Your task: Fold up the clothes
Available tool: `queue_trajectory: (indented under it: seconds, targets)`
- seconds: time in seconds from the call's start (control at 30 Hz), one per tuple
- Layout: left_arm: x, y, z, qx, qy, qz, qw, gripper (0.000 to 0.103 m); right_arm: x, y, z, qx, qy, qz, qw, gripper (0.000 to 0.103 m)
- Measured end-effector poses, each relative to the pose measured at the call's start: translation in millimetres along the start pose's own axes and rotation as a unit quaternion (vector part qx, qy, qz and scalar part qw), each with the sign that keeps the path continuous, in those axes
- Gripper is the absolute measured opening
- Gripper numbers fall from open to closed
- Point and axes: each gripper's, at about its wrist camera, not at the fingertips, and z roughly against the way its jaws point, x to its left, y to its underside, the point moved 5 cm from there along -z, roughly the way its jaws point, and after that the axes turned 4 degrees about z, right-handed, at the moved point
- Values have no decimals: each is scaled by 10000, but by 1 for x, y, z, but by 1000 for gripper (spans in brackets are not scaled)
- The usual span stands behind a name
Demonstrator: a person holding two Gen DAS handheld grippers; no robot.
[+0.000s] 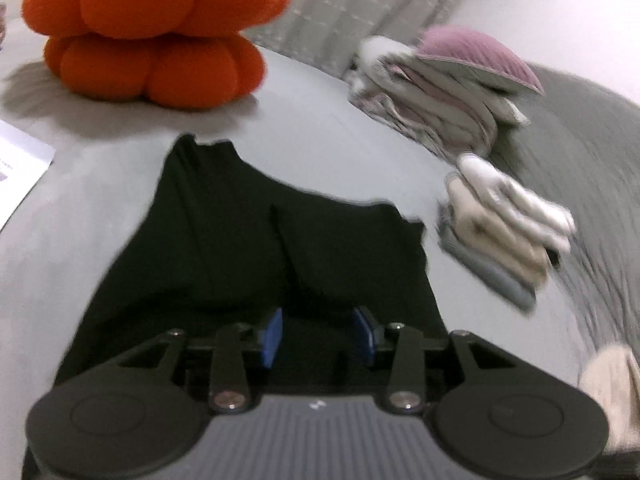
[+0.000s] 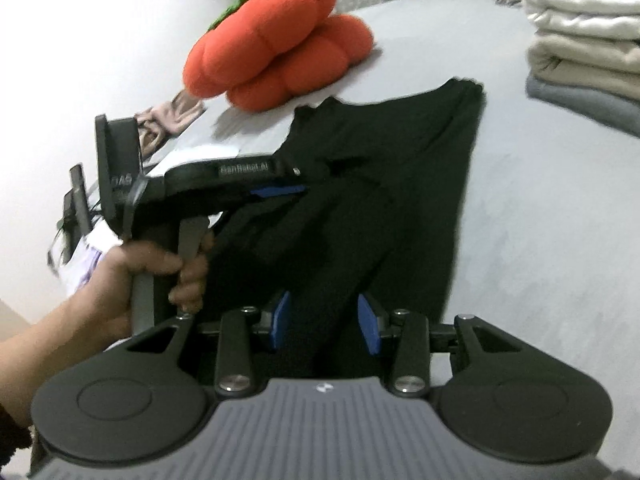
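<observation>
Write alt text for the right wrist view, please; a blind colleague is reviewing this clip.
A black garment lies spread on a grey bed, with the right gripper open over its near edge. At left, a hand holds the left gripper against the cloth; orange cushions and folded clothes sit behind.

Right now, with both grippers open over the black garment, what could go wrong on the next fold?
1. The black knit garment already has a ridge down its middle; closing there may grab several layers.
2. The stack of folded pale clothes sits close to its right edge; a sweeping fold could topple it.
3. The left gripper and right gripper work close together and might collide.
</observation>
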Motion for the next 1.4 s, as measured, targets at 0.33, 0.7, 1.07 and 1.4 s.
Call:
queue_trajectory:
  seconds: [0.33,0.7,1.07,1.4]
  targets:
    - [15,71,69,-53,476,51,9988,42,31,42,-5,1043,-51,524,9931,42]
    - [16,171,180,-18,824,-238,9963,42,73,95,15,1241,-418,1271,9832,44]
    - [16,204,229,744,1001,-453,9912,44,101,140,52,1466,-810,2249,9599,45]
    - [-2,177,215,1131,951,-977,9842,59,82,120,72,1023,-761,1781,9757,47]
